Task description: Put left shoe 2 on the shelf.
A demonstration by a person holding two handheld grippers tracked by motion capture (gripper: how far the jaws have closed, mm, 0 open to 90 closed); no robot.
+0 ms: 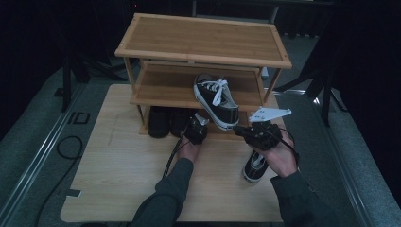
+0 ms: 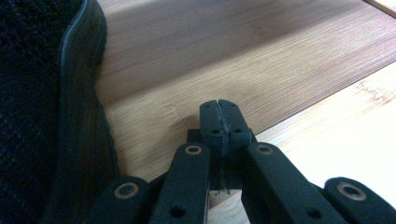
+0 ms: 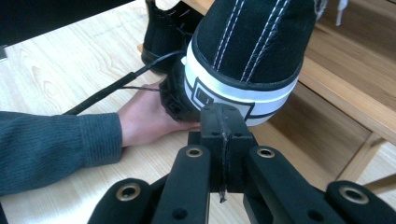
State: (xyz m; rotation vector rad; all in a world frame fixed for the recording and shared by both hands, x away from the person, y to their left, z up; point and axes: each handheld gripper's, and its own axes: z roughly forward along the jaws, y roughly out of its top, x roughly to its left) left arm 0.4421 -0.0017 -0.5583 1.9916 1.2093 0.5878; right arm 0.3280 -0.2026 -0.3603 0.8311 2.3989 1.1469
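A black canvas sneaker (image 1: 216, 100) with white laces lies on the rack's middle shelf (image 1: 161, 87), its heel hanging over the front edge. In the right gripper view its white-banded heel (image 3: 243, 88) sits just beyond my right gripper (image 3: 223, 119), whose jaws are shut with nothing between them. My left gripper (image 2: 219, 115) is also shut and empty, pointing over the bottom shelf (image 2: 233, 56) beside a black shoe (image 2: 42, 116). From above, the left gripper (image 1: 193, 126) is under the sneaker's heel and the right gripper (image 1: 238, 129) is at the heel's right.
A second sneaker (image 1: 254, 168) lies on the table under my right hand. Two black shoes (image 1: 165, 122) stand on the wooden rack's (image 1: 203, 38) bottom shelf at the left. A cable (image 1: 170, 156) trails from the left gripper. Bare tabletop (image 1: 118, 165) extends to the left.
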